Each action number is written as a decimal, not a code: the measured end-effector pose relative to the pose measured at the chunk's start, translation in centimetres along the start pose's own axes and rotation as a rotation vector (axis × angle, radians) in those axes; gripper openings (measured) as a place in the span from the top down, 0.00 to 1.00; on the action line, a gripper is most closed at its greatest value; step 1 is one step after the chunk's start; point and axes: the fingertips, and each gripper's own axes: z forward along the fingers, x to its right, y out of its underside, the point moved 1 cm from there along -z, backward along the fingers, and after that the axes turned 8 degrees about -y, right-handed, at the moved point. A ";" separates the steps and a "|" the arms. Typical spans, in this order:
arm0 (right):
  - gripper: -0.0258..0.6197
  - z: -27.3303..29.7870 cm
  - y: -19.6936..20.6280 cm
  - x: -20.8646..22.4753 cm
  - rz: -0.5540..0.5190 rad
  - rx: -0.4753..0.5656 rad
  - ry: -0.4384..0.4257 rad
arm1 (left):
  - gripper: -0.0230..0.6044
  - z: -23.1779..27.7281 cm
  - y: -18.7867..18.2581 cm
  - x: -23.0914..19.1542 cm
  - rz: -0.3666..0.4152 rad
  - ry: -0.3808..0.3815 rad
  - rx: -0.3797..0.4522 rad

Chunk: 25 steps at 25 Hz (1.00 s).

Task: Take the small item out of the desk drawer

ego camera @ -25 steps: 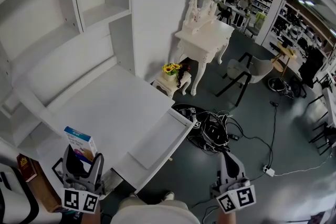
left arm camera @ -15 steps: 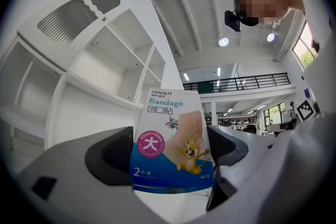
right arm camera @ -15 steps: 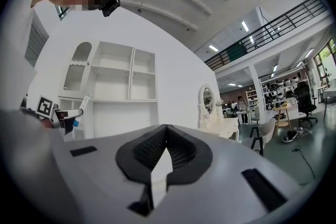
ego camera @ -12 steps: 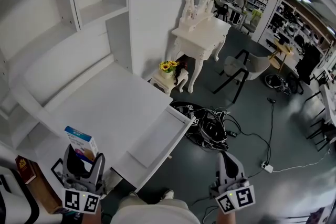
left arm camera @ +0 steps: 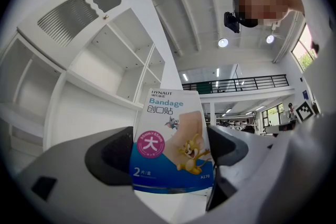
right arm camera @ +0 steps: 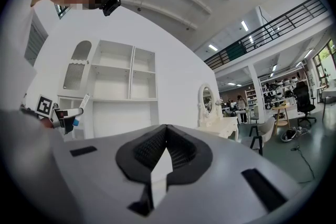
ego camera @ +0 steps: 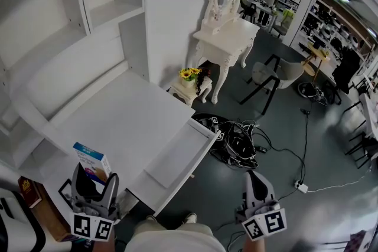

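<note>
1. The small blue-and-white cardboard bandage box (left arm camera: pixel 169 140), printed with a cartoon cat and mouse, is shown upright and clear of the drawer. It is held above the near left corner of the white desk top (ego camera: pixel 112 121).
2. The box is clamped by the left gripper (ego camera: pixel 94 177). The two dark pads are pressed against its narrow side edges at the lower half, and the printed front is turned toward that gripper's camera.
3. The right gripper (ego camera: pixel 256 182) is shown with its jaws brought together on nothing. It hangs over the grey floor, well apart from the desk.
4. The shallow white desk drawer (ego camera: pixel 202 131) is seen pulled out, and no item is visible inside it. The removal is therefore judged essentially done.
5. The box is judged to be light, thin-walled and easily crushed, with glossy faces that may slide between the pads. A moderate squeeze is advised. A hold low on the side edges, as seen here, is judged suitable, since the folded corners there should resist buckling better than the broad faces.
</note>
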 end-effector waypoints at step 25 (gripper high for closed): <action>0.95 0.5 0.0 -0.6 -0.013 -0.001 0.006 | 0.26 0.2 0.3 -0.1 -0.003 0.016 -0.003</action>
